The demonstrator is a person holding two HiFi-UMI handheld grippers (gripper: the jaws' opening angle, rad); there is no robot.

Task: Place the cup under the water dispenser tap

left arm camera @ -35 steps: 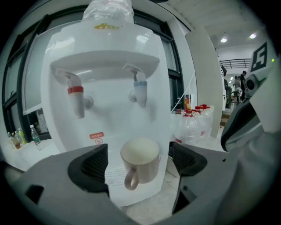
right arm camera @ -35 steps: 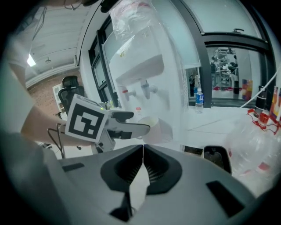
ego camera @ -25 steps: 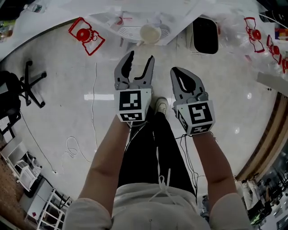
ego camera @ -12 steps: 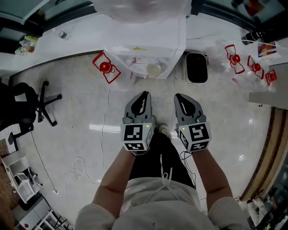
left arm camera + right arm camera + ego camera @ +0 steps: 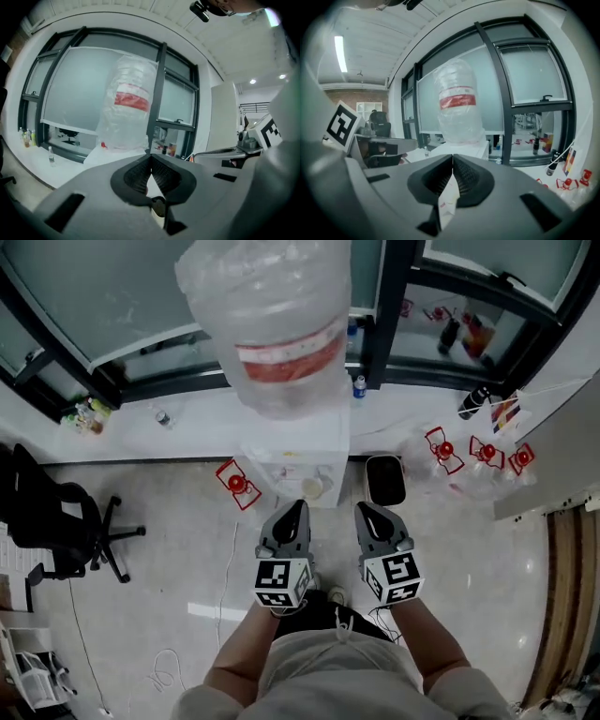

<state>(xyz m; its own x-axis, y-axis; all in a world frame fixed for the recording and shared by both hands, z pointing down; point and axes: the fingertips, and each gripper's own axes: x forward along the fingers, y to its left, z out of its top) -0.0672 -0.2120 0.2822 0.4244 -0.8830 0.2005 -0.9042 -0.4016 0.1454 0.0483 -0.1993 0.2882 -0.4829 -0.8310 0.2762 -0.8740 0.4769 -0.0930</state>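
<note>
Only illegible red label (image 5: 286, 357) on bottle (image 5: 267, 296)

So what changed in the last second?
The left hand-held gripper shut its jaws, with nothing between them. Both it and the right hand-held gripper rose as the person stood up. The right one stayed shut and empty; the cup stayed at the dispenser.

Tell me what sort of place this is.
Probably an office or lab: a water dispenser with a big bottle stands by a window wall, and an office chair sits on the polished floor.
</note>
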